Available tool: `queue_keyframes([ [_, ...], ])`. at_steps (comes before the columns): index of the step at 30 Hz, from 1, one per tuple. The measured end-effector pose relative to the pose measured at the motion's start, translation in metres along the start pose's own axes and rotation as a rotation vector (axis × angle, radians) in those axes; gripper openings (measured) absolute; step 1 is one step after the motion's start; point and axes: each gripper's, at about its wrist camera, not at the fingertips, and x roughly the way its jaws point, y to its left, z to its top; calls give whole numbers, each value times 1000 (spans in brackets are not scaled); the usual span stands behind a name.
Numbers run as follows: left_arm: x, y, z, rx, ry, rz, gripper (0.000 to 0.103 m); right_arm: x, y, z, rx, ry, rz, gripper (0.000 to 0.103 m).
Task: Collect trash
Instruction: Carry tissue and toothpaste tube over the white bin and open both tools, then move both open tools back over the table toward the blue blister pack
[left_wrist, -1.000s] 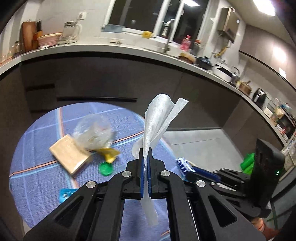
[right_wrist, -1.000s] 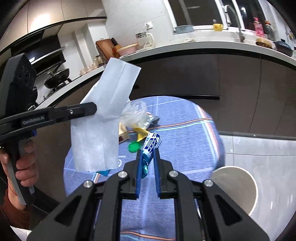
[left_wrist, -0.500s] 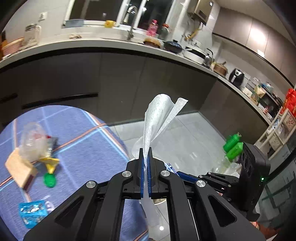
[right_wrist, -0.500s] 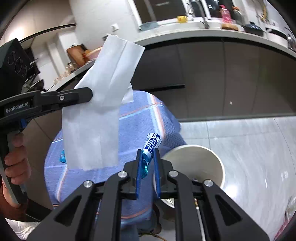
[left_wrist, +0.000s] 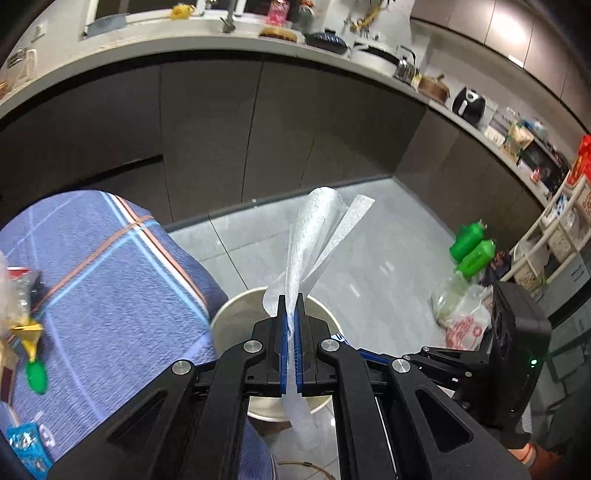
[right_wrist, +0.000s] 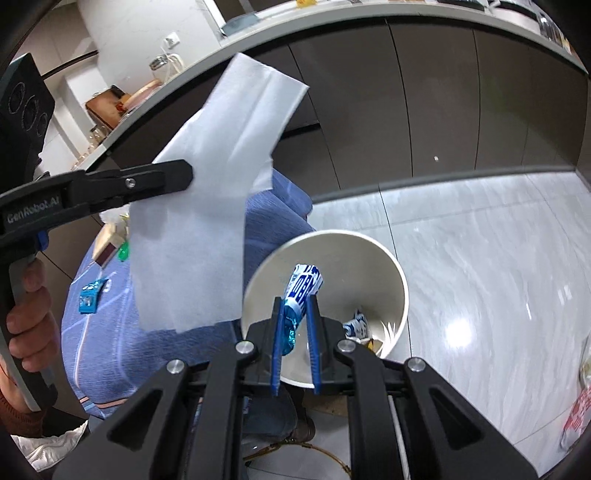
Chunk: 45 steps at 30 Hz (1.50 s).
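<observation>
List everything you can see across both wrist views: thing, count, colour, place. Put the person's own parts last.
white paper tissue: one, white, clamped in the left tool, hanging beside the bin
blue-and-white snack wrapper: one, pinched in the right tool above the bin's mouth
round white waste bin: one, white, on the floor by the table, scraps inside
blue plaid tablecloth: one, covering the round table
green bottle cap: one, on the cloth
small blue foil packet: one, on the cloth
green plastic bottles: two, on the floor by a shelf
left tool: black, blue pads, shut
right tool: black, blue pads, shut
hand: one, gripping the left tool's handle
</observation>
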Motion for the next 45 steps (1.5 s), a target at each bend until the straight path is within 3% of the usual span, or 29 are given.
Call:
queue_keyframes([
  [13,81,3,-26,34,155,37,3,49,-32,-19,59,108,-8,15],
  [17,94,7,-31,44,182,58,7,59,-34,-19,31,116,-11,20],
  [19,96,7,-33,55,177,73,23,59,-32,-18,-2,108,-14,36],
  [21,93,8,-31,55,145,93,55,58,-28,-17,-59,88,-32,54],
  [27,66,14,-23,9,34,130,89,50,-23,-16,-155,64,-58,97],
  [28,61,15,-22,-6,13,140,90,49,-24,-16,-152,66,-54,99],
  [30,52,16,-20,-24,-26,160,94,48,-22,-15,-152,74,-49,99],
  [45,-15,22,-28,-86,-111,240,94,27,8,-8,-211,44,-62,100],
])
